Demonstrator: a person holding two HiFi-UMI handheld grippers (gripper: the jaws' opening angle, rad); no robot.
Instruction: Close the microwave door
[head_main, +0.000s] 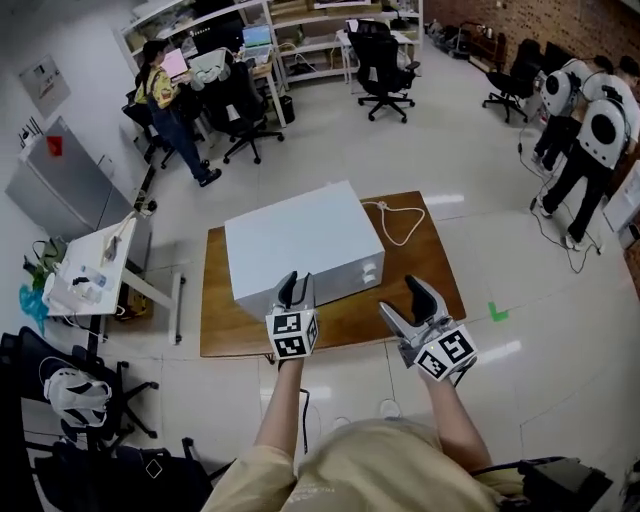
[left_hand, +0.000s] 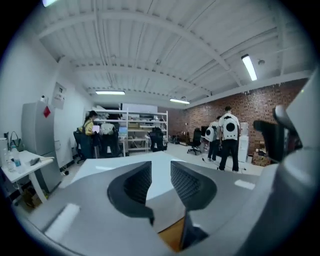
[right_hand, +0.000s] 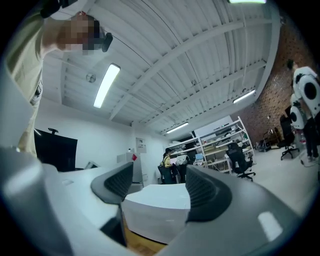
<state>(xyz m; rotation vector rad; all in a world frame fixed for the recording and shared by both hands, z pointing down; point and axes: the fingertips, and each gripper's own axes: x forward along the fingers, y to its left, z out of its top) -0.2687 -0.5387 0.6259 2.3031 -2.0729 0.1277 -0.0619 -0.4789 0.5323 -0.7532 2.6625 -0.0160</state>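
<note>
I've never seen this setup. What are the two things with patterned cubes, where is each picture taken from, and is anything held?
There is no robot: a person holds a two-jaw tool in each hand, the left hand-held gripper and the right hand-held gripper; the cubes are part of them. The head view comes from a camera on the person's head, looking down. The two gripper views come from cameras riding on each gripper, looking along its jaws. A white microwave, its door apparently shut, stands on a wooden table, a white cable beside it. Nothing is held: the left jaws stand slightly apart, the right jaws wide apart.
</note>
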